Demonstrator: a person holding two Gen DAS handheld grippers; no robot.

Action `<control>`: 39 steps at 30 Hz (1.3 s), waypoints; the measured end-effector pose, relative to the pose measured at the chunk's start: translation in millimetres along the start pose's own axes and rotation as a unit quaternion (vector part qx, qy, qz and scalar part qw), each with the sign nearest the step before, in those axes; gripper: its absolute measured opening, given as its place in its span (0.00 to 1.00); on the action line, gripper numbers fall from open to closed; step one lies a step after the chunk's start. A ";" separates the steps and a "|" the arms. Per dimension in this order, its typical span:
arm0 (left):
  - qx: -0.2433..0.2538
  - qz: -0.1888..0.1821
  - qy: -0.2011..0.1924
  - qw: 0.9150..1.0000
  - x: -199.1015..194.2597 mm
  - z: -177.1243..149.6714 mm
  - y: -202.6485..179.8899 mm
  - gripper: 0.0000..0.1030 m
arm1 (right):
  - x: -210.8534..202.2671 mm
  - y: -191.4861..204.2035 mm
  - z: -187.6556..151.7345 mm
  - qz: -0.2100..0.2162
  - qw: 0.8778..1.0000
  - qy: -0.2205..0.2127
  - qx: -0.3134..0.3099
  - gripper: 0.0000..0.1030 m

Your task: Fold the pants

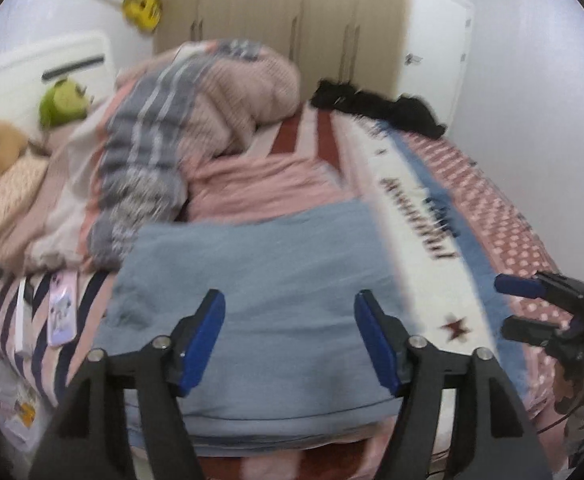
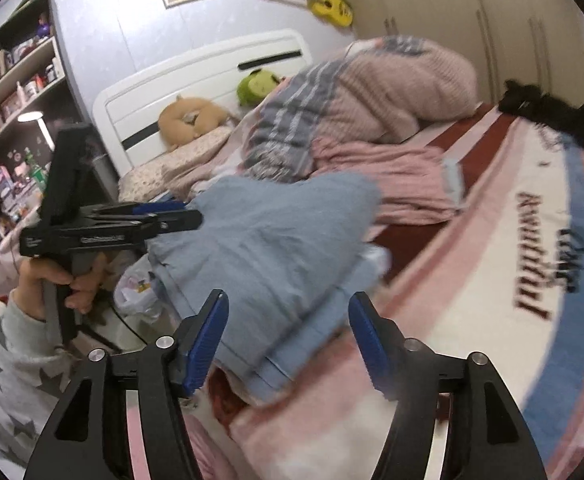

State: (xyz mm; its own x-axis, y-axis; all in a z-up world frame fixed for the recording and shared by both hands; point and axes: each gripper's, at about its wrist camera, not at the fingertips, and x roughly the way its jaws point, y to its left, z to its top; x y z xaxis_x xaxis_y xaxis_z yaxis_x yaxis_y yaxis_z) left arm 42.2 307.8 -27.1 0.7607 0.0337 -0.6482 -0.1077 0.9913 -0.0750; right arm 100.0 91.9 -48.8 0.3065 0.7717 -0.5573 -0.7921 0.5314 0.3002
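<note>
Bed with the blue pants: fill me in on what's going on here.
A person holds a gripper in each hand over the bed. The blue pants lie folded into a stacked bundle near its edge. The left gripper and right gripper both have open jaws and grip nothing. A phone lies beside the pants.

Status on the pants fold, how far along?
Looks mostly done: the blue pants lie on the bed as a compact stack with layered edges showing in the right wrist view. In hand: nothing. The left claw and right claw are both open, with the pants between their fingers but not gripped. Left: perhaps a final tidy or squaring up; blur hides whether the edges line up.
</note>
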 end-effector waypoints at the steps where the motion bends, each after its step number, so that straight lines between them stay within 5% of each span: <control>1: 0.006 -0.005 -0.015 1.000 -6.9 2.5 -13.9 0.68 | -13.5 -3.2 -3.6 -0.011 1.000 -0.010 -0.003 0.63; 6: 0.040 -0.022 -0.107 0.993 -45.1 6.9 -93.3 0.83 | -77.8 -19.5 -24.3 -0.065 0.996 -0.054 -0.005 0.73; 12: 0.037 -0.065 -0.193 0.978 -78.8 -20.2 -168.7 0.99 | -170.9 -22.2 -63.5 -0.158 0.979 -0.131 -0.023 0.91; 16: 0.035 -0.031 -0.231 0.972 -85.8 -43.0 -207.9 0.99 | -222.1 -12.7 -92.3 -0.226 0.958 -0.175 -0.036 0.99; 22: 0.036 -0.025 -0.236 0.971 -87.9 -56.7 -232.0 0.99 | -267.2 -7.5 -119.5 -0.303 0.931 -0.202 -0.038 0.99; 39: 0.043 -0.022 -0.221 0.974 -83.7 -63.9 -247.3 0.99 | -292.0 -15.9 -136.2 -0.306 0.928 -0.212 -0.004 0.99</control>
State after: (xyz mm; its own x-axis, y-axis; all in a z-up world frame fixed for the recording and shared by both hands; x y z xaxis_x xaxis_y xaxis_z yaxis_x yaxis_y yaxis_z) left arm -35.7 51.7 -2.7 0.9668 0.0238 -0.2546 -0.0297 0.9994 -0.0194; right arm -48.8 -189.6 3.7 0.8795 0.3947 -0.2659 -0.4040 0.9145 0.0212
